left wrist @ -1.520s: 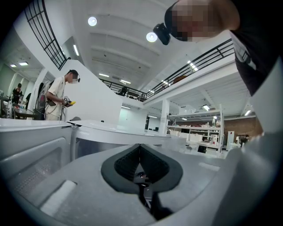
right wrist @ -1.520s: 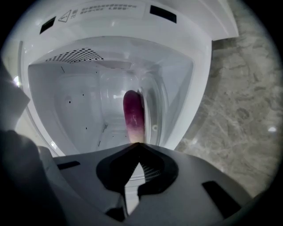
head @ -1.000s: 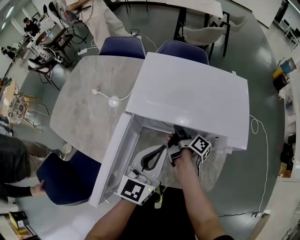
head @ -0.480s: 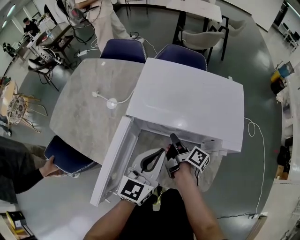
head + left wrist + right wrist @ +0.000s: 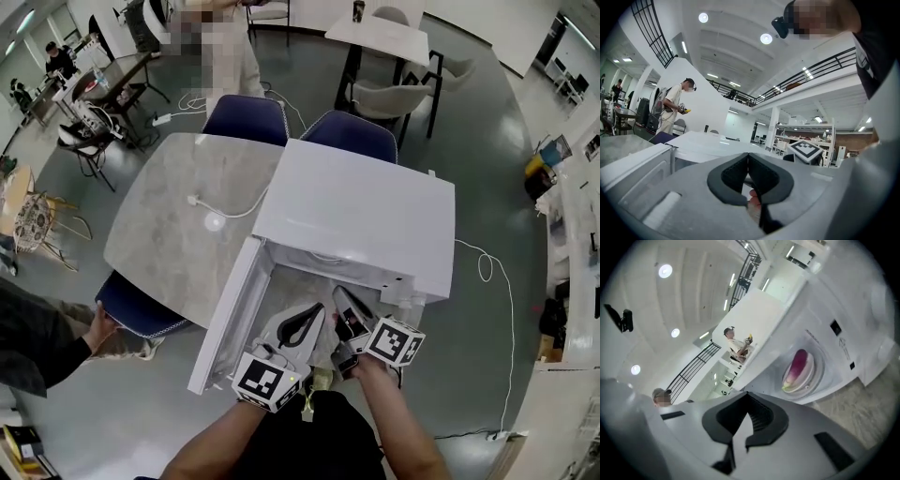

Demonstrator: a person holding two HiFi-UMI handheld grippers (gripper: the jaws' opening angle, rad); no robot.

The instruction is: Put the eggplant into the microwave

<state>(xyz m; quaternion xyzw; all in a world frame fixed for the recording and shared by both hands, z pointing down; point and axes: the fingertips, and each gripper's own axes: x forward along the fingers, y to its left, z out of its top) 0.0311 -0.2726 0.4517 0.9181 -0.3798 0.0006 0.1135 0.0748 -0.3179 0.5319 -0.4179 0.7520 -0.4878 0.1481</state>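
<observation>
Your right tool (image 5: 746, 394) has its jaws closed together, and your left tool (image 5: 748, 155) also (nothing is between either pair). The eggplant (image 5: 799, 365) lies on the round plate (image 5: 817, 373) inside the open microwave (image 5: 356, 211), which stands on the desk (image 5: 178, 225).

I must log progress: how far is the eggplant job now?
Done: the purple eggplant lies on the round white plate inside the white microwave. In hand: nothing, the right claw and left claw are both shut and empty. Left: perhaps only closing the open white door.
</observation>
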